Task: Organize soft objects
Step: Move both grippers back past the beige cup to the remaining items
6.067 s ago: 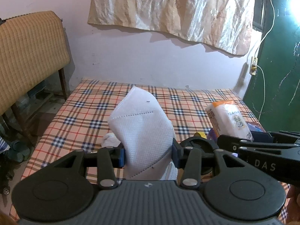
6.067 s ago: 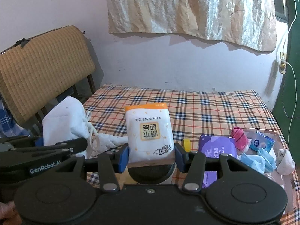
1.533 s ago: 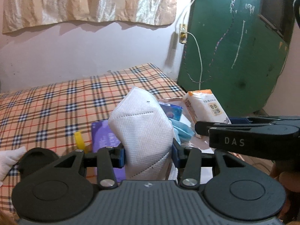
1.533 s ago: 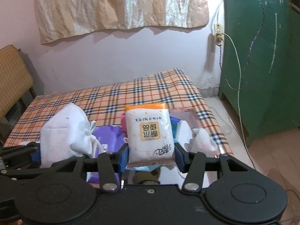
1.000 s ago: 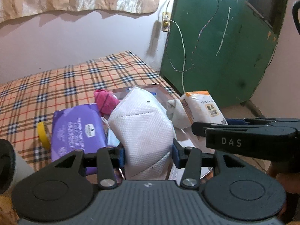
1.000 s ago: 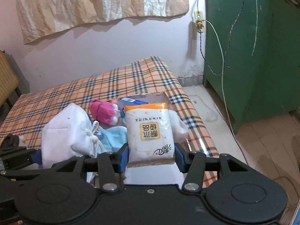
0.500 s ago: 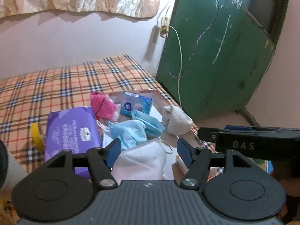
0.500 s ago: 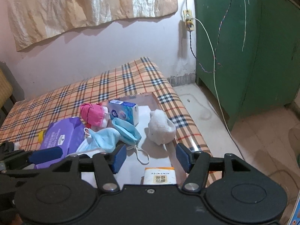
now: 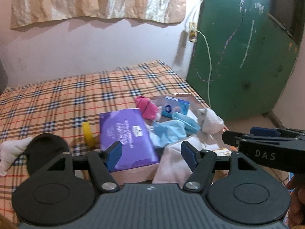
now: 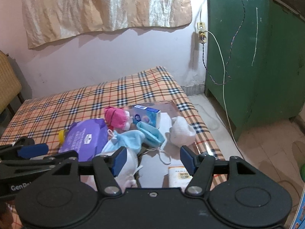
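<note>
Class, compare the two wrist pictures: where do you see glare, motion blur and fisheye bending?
Left wrist view: glare blooms at the top of the green cabinet, and the purple wipes pack has smeared, unreadable print. Right wrist view: sharper overall; the shiny tray mirrors light, and the cabinet's edges bow outward, a fisheye effect.

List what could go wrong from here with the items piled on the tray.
1. The orange-topped tissue pack lies near the tray's near right edge, by the table's side; a nudge might tip it to the floor.
2. The white mask's ear loops trail close under the right gripper's opening fingers and could snag.
3. The white sock lies outside the tray, easily overlooked.
</note>
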